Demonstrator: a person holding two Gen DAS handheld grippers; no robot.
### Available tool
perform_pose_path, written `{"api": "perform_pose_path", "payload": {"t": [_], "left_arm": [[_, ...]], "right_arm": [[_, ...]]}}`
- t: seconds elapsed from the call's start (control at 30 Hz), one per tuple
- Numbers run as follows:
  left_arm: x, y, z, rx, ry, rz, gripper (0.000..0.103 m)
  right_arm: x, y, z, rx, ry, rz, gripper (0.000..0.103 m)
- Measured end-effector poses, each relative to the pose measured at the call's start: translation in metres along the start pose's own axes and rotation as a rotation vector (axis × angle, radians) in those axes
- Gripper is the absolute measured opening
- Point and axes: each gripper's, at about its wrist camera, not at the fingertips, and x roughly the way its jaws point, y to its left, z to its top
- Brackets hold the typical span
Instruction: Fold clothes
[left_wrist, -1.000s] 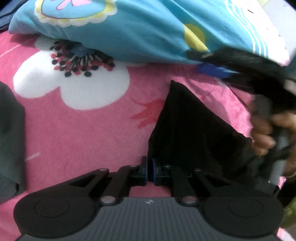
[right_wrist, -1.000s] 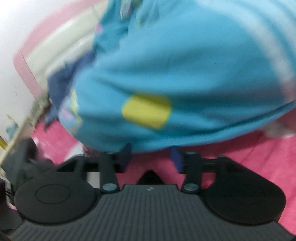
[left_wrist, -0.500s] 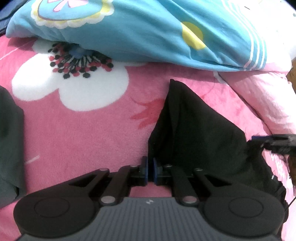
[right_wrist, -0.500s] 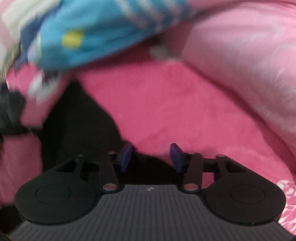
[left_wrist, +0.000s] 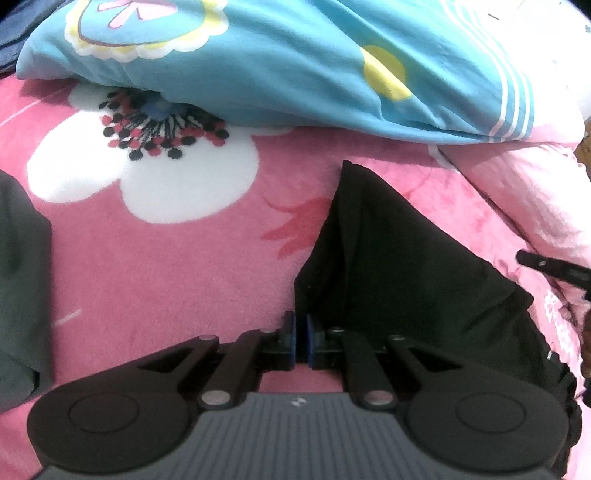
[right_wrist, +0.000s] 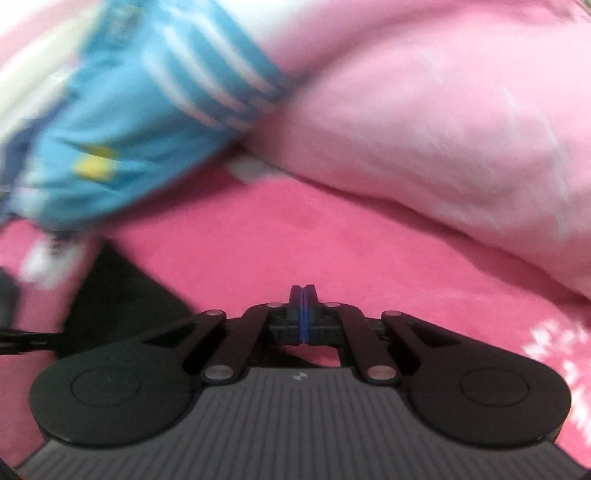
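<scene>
- Left gripper (left_wrist: 300, 341): blue pads nearly together, pinching the near corner of the black garment (left_wrist: 399, 266), which lies spread on the pink floral blanket (left_wrist: 177, 266).
- Right gripper (right_wrist: 303, 314): pads pressed flat together; whether any cloth sits between them cannot be told.
- Left wrist view only: a grey garment (left_wrist: 20, 295) at the left edge; a blue patterned quilt (left_wrist: 277, 62) beyond.
- Right wrist view only: a pale pink pillow (right_wrist: 443, 147), blurred, right of the quilt.
</scene>
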Motion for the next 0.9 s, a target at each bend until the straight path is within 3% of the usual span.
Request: {"api": "perform_pose_path", "payload": {"t": [0.07,0.17,0.27,0.4,0.53,0.7,0.77,0.83,0.9], "left_arm": [[0.0,0.001,0.0,-0.002,-0.003,-0.006,0.009],[0.0,0.004,0.001,-0.017,-0.009,-0.019,0.009],[-0.002,0.01,0.003,-0.036,-0.024,-0.056,0.012],[-0.015,0.02,0.006,-0.035,-0.099,-0.067,0.029],[-0.027,0.033,0.012,-0.041,-0.121,-0.052,0.03],[-0.039,0.048,0.011,-0.062,-0.099,-0.059,0.03],[-0.043,0.051,0.008,-0.048,-0.09,-0.092,0.03],[-0.042,0.048,0.006,-0.003,-0.063,-0.147,0.034],[-0.037,0.041,0.003,0.048,-0.014,-0.2,0.042]], "right_arm": [[0.002,0.023,-0.001,-0.089,0.071,0.121,0.002],[0.037,0.043,-0.01,-0.217,0.21,0.116,0.0],[0.056,0.028,-0.006,-0.115,0.142,0.072,0.0],[0.038,0.038,0.002,-0.081,0.076,0.038,0.004],[0.02,0.048,0.011,-0.047,0.011,0.004,0.004],[0.049,0.127,0.004,-0.297,0.155,0.247,0.004],[0.075,0.147,0.003,-0.328,0.2,0.308,0.004],[0.104,0.162,0.002,-0.345,0.239,0.311,0.004],[0.111,0.167,0.01,-0.307,0.195,0.294,0.003]]}}
